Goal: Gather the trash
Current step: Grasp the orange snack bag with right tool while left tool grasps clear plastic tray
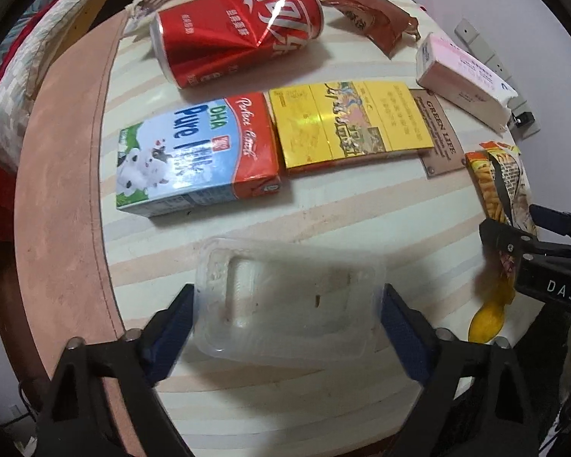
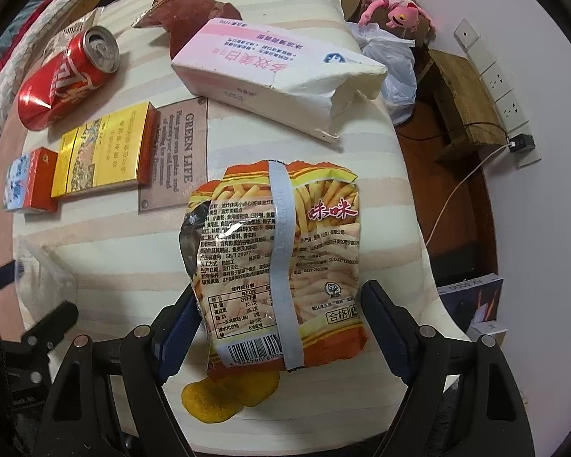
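Trash on striped bench (image 1: 247,221). Clear plastic tray (image 1: 285,304) sits between the spread fingers of left claw (image 1: 287,323), both pads at its edges; firm contact cannot be confirmed. Snack bag (image 2: 278,266) lies between the spread fingers of right claw (image 2: 281,327), its right side clear of the pad. Tray blurred. Beyond: crushed red can (image 1: 236,30), milk carton (image 1: 194,156), yellow box (image 1: 346,122). Wall sockets (image 2: 502,87) to the right.

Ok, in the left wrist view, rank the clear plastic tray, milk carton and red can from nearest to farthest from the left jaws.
1. Clear plastic tray, between the left gripper's jaws.
2. Milk carton, ahead, slightly left.
3. Red can, farthest, lying on its side behind the carton.
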Tool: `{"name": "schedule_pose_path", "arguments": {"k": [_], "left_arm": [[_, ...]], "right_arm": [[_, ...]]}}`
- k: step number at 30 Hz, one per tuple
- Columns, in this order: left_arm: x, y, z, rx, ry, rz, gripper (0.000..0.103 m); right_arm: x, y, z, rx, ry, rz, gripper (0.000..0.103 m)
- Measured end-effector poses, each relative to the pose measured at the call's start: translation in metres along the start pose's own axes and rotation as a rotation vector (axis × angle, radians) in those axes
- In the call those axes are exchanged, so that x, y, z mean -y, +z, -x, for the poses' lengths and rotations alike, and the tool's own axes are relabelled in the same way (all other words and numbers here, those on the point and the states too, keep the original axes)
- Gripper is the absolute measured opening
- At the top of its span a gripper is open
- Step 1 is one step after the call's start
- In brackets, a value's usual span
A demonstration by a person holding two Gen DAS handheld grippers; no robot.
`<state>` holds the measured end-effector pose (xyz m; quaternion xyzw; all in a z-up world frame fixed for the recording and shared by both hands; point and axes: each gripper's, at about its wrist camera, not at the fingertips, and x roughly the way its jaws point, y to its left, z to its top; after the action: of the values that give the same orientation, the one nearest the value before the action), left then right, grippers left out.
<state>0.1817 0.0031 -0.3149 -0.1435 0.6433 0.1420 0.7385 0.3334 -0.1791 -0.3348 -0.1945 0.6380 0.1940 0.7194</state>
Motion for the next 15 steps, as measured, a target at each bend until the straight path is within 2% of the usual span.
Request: {"name": "schedule_pose_path", "arguments": {"k": [5, 7, 10, 15], "left_arm": [[-0.002, -0.009, 0.016, 0.053, 0.027, 0.019, 0.091], [0.006, 0.000, 0.018, 0.075, 0.051, 0.024, 0.091], [0.001, -0.009, 0.039, 0.125, 0.101, 0.028, 0.091], [-0.011, -0.019, 0.082, 0.230, 0.141, 0.049, 0.091]], "right_arm": [[-0.015, -0.006, 0.009, 0.020, -0.005, 0.018, 0.071], [-0.018, -0.007, 0.011, 0.026, 0.000, 0.026, 0.069], [-0.023, -0.009, 0.017, 0.044, 0.005, 0.028, 0.069], [-0.030, -0.015, 0.039, 0.091, 0.039, 0.027, 0.068]]}}
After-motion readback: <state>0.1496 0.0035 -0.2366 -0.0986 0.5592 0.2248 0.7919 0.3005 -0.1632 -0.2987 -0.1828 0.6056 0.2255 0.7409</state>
